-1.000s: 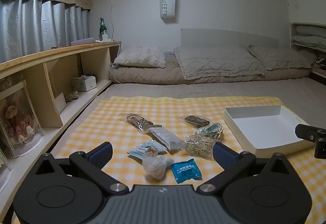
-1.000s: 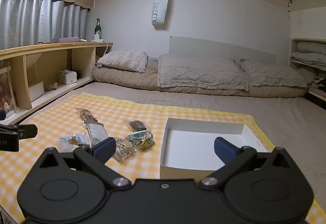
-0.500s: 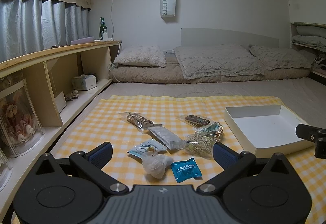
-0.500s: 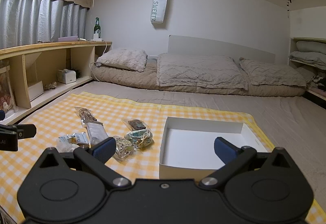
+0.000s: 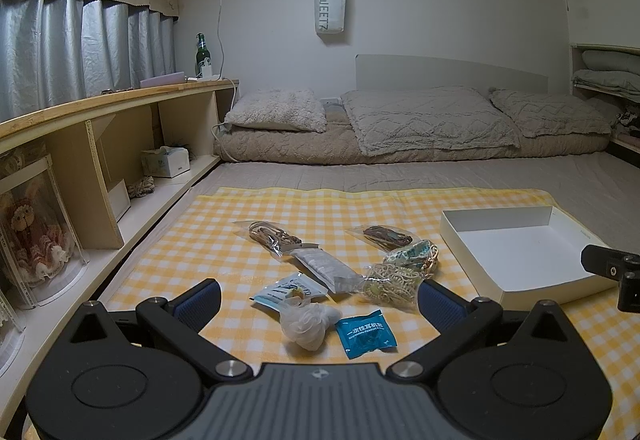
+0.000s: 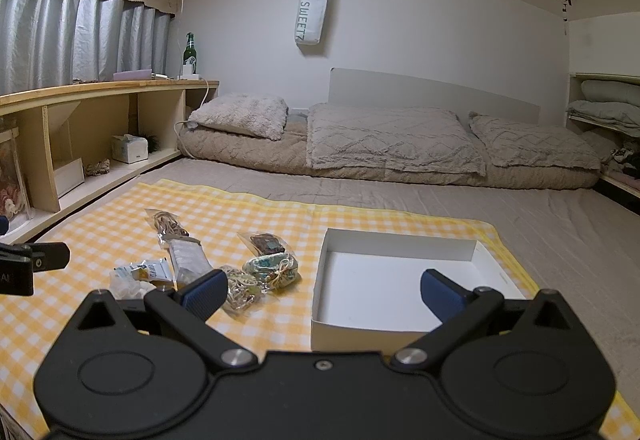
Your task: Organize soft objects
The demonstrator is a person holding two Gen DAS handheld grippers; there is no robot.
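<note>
A yellow checked cloth (image 5: 168, 264) is spread on the bed; a white box (image 6: 400, 280) is set near its right edge and nothing is seen in it, so the sorting is judged not yet begun; every soft item is left to be moved. The items are clustered near the middle of the cloth, left of the box and apart from it: clear bags (image 5: 276, 236), a grey pouch (image 5: 328, 266), a bundle of bands (image 5: 390, 282), a white puff (image 5: 306, 324), and a blue sachet (image 5: 366, 332) nearest the front edge. The left gripper (image 5: 318, 300) is held above the cluster, its fingers spread wide and empty; the right gripper (image 6: 322, 290) is held before the box, fingers likewise apart, nothing gripped.
</note>
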